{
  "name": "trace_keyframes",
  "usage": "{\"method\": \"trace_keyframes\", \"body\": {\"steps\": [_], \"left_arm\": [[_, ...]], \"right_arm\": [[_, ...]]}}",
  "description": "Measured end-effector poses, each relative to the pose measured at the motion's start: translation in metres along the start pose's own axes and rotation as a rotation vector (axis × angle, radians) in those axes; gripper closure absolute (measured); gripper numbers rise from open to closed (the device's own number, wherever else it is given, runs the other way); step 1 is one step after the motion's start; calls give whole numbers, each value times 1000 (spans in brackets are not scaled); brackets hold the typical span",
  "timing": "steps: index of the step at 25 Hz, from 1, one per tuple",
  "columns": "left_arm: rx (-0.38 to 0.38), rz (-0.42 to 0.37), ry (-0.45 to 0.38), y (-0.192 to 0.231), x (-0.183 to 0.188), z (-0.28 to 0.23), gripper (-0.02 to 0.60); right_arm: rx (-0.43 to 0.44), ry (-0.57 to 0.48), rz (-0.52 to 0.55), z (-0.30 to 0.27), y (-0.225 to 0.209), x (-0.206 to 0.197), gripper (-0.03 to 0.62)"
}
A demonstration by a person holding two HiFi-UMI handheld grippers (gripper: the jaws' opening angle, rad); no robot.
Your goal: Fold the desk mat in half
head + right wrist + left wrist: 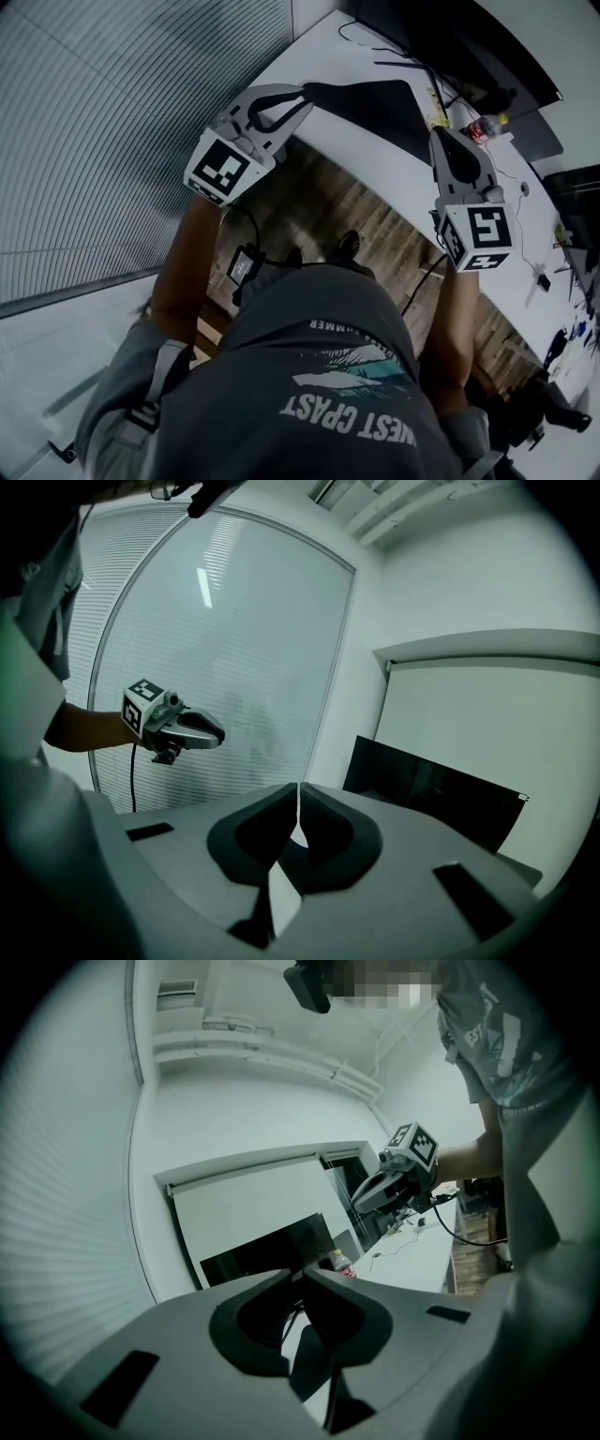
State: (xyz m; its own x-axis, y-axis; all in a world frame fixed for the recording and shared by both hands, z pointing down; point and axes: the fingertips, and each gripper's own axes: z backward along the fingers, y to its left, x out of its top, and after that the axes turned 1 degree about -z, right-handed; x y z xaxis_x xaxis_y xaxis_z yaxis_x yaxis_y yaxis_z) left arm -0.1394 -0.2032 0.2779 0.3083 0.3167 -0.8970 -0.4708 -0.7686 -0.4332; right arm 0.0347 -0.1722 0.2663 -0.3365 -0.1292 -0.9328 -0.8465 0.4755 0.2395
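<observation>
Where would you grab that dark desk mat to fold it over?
Probably pinch the dark, thin desk mat at its two near corners, coming from the white desk's front edge. It lies flat, so only its rim offers a hold.

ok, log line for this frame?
left gripper shut on mat | right gripper shut on mat | near edge lifted over table

Right gripper fingers tip to tip, left gripper beyond, against blinds.
</observation>
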Motion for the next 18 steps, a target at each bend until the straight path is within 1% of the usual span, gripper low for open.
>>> {"method": "trace_keyframes", "body": {"steps": [4, 10, 18], "left_arm": [[-17, -4, -9, -10, 6, 13, 534], [-51, -53, -51, -24, 22, 29, 534], [-54, -60, -65, -31, 37, 45, 534]], "right_arm": [[6, -22, -2, 13, 11, 9, 560], [-20, -49, 5, 33, 22, 18, 560], [18, -73, 3, 50, 36, 28, 565]]}}
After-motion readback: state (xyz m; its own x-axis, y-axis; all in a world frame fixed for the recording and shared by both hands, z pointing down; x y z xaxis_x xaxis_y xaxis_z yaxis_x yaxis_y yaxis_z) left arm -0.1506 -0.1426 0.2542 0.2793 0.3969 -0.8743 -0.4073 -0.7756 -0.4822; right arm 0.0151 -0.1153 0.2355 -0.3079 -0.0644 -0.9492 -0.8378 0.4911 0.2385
